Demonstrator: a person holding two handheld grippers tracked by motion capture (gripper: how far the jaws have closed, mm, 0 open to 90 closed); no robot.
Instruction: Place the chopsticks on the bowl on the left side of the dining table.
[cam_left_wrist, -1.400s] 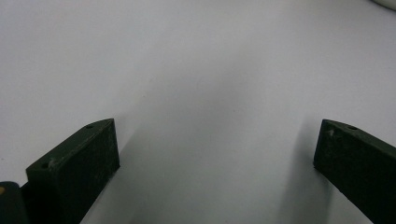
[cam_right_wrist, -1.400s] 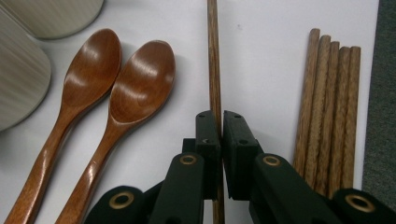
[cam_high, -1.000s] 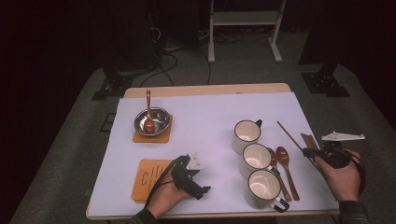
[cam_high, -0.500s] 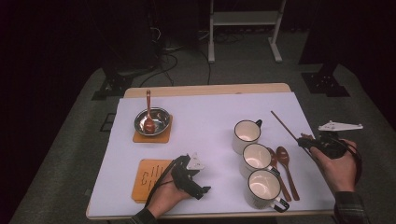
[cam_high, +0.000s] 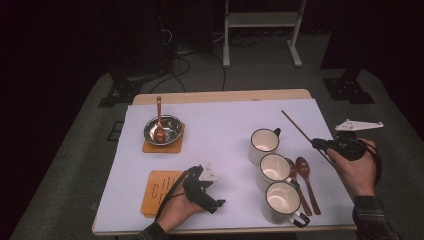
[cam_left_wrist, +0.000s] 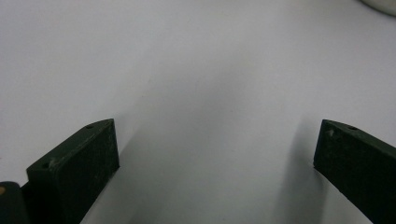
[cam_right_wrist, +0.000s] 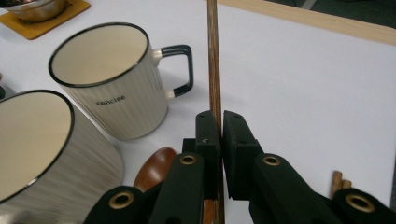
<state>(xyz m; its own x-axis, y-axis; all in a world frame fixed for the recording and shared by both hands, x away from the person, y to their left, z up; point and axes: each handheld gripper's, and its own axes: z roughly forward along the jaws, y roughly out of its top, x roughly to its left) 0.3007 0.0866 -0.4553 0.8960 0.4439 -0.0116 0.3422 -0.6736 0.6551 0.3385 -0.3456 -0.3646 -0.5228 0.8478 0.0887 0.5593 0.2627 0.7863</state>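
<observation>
At the right edge of the counter (cam_high: 220, 107), the right claw (cam_right_wrist: 220, 122) is pinched on a thin wooden stick (cam_right_wrist: 214, 56), which looks like a chopstick. The stick is lifted off the white sheet and slants away toward the far side; its lower end is lost behind the jaws, and its top is cut off in the right gripper view. Two more brown stick ends (cam_right_wrist: 340, 179) peek out at the lower right there, mostly hidden by the claw's arm. The spoon (cam_right_wrist: 156, 168) beneath the claw shows as a partial brown bowl. The near mug (cam_right_wrist: 42, 154) is cropped at the left.

The left claw (cam_high: 212, 199) rests on the sheet near the front edge, jaws spread with nothing between them, beside an orange coaster (cam_high: 159, 192) partly covered by the hand.

The counter is a wooden top under a white sheet. The room around is dark, with grey floor, cables and a white stand behind, details hard to read.
</observation>
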